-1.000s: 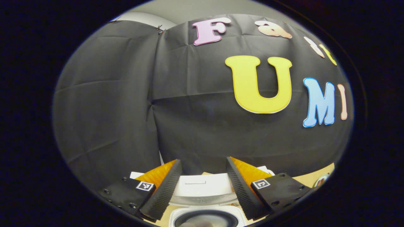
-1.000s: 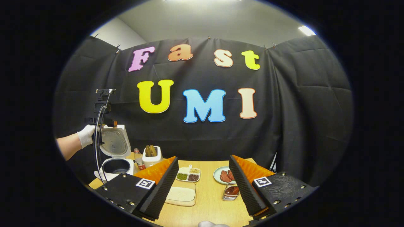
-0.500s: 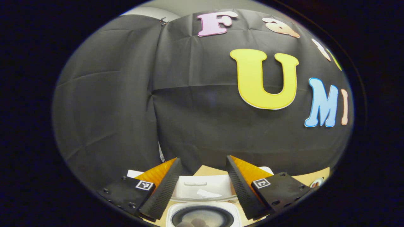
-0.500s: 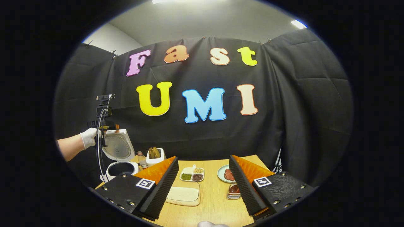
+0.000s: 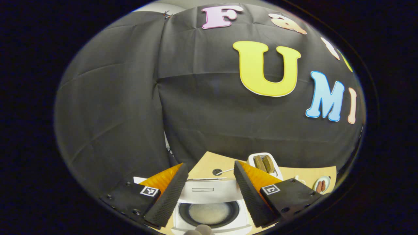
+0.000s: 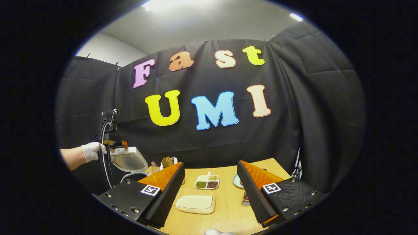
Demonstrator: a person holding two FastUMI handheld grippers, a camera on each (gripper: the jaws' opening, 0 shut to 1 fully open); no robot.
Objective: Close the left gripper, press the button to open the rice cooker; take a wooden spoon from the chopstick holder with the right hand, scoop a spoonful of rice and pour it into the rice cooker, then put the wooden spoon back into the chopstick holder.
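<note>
The white rice cooker (image 5: 209, 219) stands right below my left gripper (image 5: 210, 164), its pot holding a pale layer of rice (image 5: 209, 212). The lid's (image 5: 209, 191) top edge lies between my left gripper's open fingers. In the right gripper view the rice cooker (image 6: 129, 164) stands at the table's far left with its lid (image 6: 128, 160) tilted halfway down. A gloved hand (image 6: 91, 151) holds the left gripper (image 6: 114, 143) at the lid's upper edge. My right gripper (image 6: 210, 164) hangs open over the table with nothing in it. A flat tray of white rice (image 6: 195, 203) lies beneath it.
A white toaster (image 5: 264, 163) with bread stands right of the cooker, and a plate of sausages (image 5: 320, 186) farther right. A divided dish of beans (image 6: 207, 182), a pale plate (image 6: 235, 180), a small bottle (image 6: 153, 166) and a small metal tin (image 6: 245, 199) sit on the wooden table (image 6: 225, 212).
The cooker's lid has swung from upright to halfway down, with the left gripper moving down along its edge. The right gripper's view has tilted slightly; both grippers stay open.
</note>
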